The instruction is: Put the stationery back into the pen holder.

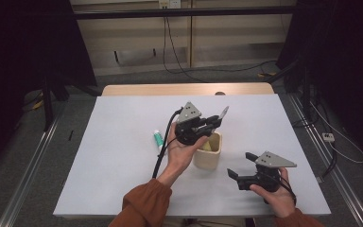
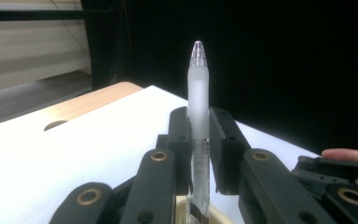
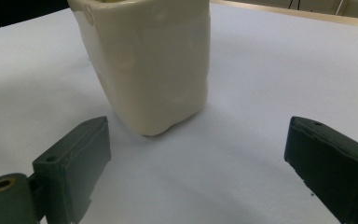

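A pen (image 2: pixel 198 93) is clamped upright in the left gripper (image 1: pixel 203 124), right over the cup (image 1: pixel 208 153) mid-table, seemingly lined up for dropping in. The right gripper (image 1: pixel 246 165) is held wide apart by the near edge, aimed at the cup, perhaps for steadying it. A tube (image 1: pixel 157 138) lies left of the cup.

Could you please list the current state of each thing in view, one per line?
Left hand-held gripper: shut on the pen, held above the cup.
Pen: clamped between the jaws, its lower end over the cup's opening.
Right hand-held gripper: open, holding nothing, pointed at the cup.
Cup: upright on the table, touched by neither gripper.
Tube: lying flat on the table, left of the cup.
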Motion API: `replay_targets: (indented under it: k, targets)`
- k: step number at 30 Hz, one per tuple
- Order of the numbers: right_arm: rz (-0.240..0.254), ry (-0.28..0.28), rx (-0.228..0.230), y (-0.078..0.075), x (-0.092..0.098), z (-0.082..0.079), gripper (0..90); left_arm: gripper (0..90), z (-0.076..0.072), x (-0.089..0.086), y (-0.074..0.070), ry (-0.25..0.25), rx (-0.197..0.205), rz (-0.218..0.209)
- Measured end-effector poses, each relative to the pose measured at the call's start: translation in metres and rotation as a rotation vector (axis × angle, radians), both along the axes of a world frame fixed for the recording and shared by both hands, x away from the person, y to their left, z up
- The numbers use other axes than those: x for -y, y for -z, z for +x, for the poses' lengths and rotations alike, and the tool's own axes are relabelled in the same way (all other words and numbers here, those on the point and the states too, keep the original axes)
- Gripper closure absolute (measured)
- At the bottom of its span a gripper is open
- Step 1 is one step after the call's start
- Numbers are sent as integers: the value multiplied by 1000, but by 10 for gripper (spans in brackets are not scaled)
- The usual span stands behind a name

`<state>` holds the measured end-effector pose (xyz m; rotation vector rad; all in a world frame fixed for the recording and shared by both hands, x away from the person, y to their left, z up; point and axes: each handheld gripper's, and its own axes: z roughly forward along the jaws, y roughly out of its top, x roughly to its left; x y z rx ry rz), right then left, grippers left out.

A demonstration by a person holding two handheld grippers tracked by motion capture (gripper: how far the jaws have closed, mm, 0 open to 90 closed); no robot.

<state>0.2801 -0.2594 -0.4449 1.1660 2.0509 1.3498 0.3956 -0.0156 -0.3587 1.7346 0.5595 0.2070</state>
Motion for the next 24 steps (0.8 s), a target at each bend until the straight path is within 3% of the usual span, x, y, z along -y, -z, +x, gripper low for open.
replay_targets:
  k: [8, 13, 20, 24]
  targets:
    - [-1, 0, 0, 0, 0, 0, 70, 799, 0, -5, 11, 8, -9, 26]
    - [-3, -1, -1, 0, 0, 0, 70, 787, 0, -9, 17, 12, -43, 26]
    - [-3, 0, -1, 0, 0, 0, 70, 543, -2, -18, 12, 8, -57, 23]
    - [-5, 0, 1, 0, 0, 0, 70, 380, -2, -25, 7, -23, -69, 38]
